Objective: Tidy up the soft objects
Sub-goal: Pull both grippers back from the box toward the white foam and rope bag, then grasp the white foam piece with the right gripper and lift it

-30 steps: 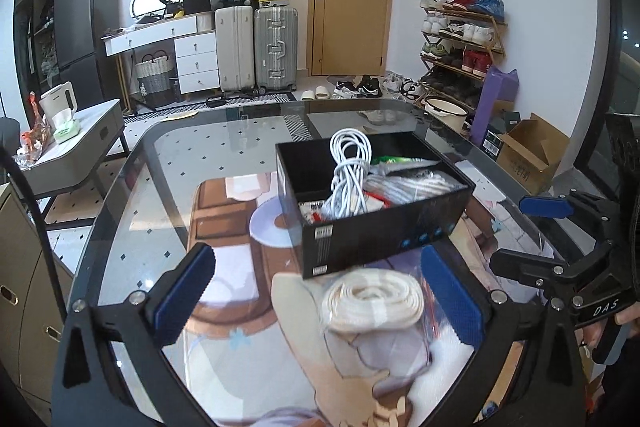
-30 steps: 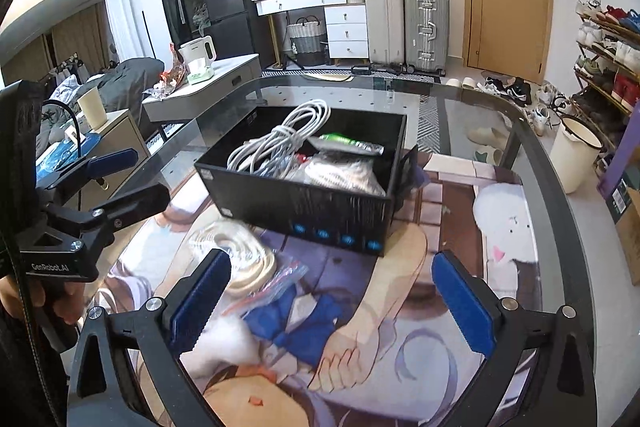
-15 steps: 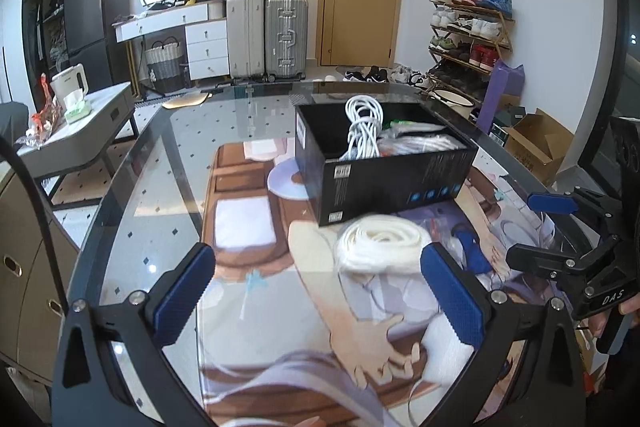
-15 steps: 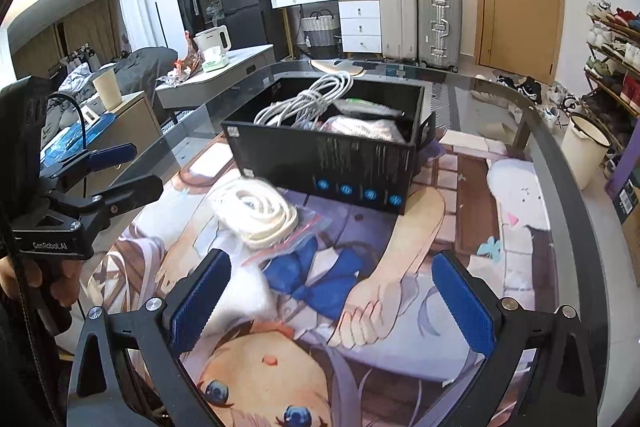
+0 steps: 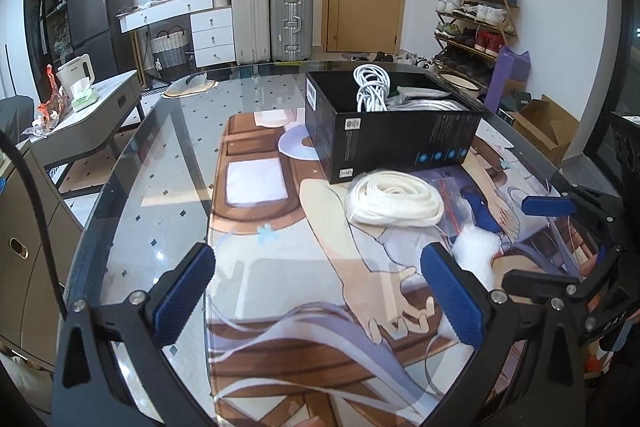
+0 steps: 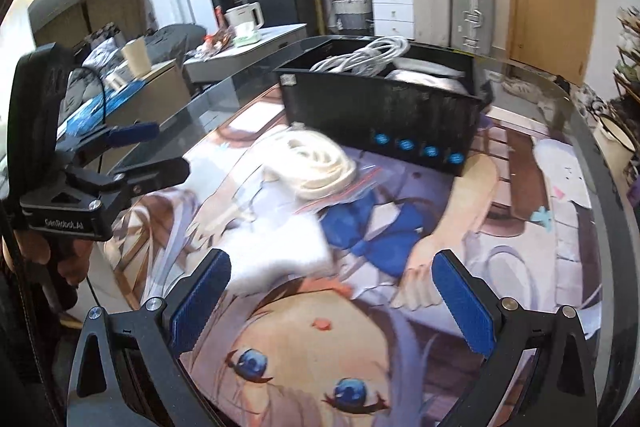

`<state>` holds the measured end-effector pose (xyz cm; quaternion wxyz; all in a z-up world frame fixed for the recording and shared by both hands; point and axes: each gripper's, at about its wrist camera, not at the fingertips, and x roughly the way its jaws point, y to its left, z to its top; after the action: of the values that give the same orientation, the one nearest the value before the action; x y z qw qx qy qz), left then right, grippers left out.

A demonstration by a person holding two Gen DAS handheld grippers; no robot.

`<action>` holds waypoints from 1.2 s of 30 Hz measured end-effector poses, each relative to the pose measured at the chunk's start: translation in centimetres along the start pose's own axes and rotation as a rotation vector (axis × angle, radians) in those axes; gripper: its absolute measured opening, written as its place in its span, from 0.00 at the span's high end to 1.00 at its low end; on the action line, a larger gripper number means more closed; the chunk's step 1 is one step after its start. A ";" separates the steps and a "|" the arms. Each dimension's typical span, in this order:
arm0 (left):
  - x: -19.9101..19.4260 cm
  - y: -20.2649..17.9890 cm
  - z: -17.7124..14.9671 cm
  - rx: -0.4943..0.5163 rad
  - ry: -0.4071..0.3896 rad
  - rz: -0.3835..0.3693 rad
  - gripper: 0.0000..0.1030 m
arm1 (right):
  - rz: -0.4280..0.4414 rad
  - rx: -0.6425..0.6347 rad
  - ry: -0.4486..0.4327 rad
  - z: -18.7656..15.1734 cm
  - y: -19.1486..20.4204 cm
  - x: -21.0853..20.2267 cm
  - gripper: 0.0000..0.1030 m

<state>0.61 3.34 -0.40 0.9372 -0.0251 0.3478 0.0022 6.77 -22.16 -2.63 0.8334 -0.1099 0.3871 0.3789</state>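
Note:
A black box (image 5: 394, 131) (image 6: 384, 115) stands on the printed mat and holds a white cable bundle (image 5: 370, 89) (image 6: 362, 57) and plastic bags. A cream coiled band in a clear bag (image 5: 394, 197) (image 6: 316, 165) lies in front of the box. A white fluffy piece (image 5: 478, 253) (image 6: 280, 255) lies nearer, by my left gripper's right finger. My left gripper (image 5: 316, 297) is open and empty, short of the coil. My right gripper (image 6: 332, 301) is open and empty, over the mat near the fluffy piece. Each gripper shows in the other's view: the right one (image 5: 556, 247), the left one (image 6: 136, 155).
The glass table (image 5: 160, 167) has a curved edge at left and far side. A grey side table (image 5: 84, 125) with a kettle stands left. Suitcases (image 5: 272, 23), a door and a shoe rack (image 5: 476, 23) are at the back. A cardboard box (image 5: 544, 125) sits on the floor at right.
Both grippers have pulled back from the box toward the near table edge. The box and coil look farther away. Both grippers stayed open and empty.

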 end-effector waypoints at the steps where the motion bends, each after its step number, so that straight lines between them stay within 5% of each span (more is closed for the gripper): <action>1: -0.1 -0.1 -0.2 0.004 0.002 -0.001 0.00 | 0.007 -0.008 0.005 0.0 0.2 0.1 0.01; 15: -0.2 0.6 -0.9 -0.006 0.013 0.005 0.00 | 0.081 -0.090 0.057 -0.4 2.8 1.8 0.01; 30: 0.4 0.8 -1.0 -0.010 0.034 0.010 0.00 | 0.070 -0.073 0.079 0.5 3.1 4.2 0.01; 33: 0.7 0.7 -1.0 -0.008 0.040 0.011 0.00 | 0.060 -0.074 0.072 0.5 2.9 4.0 0.11; 36: 1.0 0.6 -1.0 -0.007 0.046 0.009 0.00 | 0.056 -0.084 0.064 0.3 2.8 3.5 0.11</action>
<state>0.70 3.85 -1.82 0.9289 -0.0267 0.3692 0.0068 6.36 -18.19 -4.66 0.8043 -0.1462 0.4002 0.4142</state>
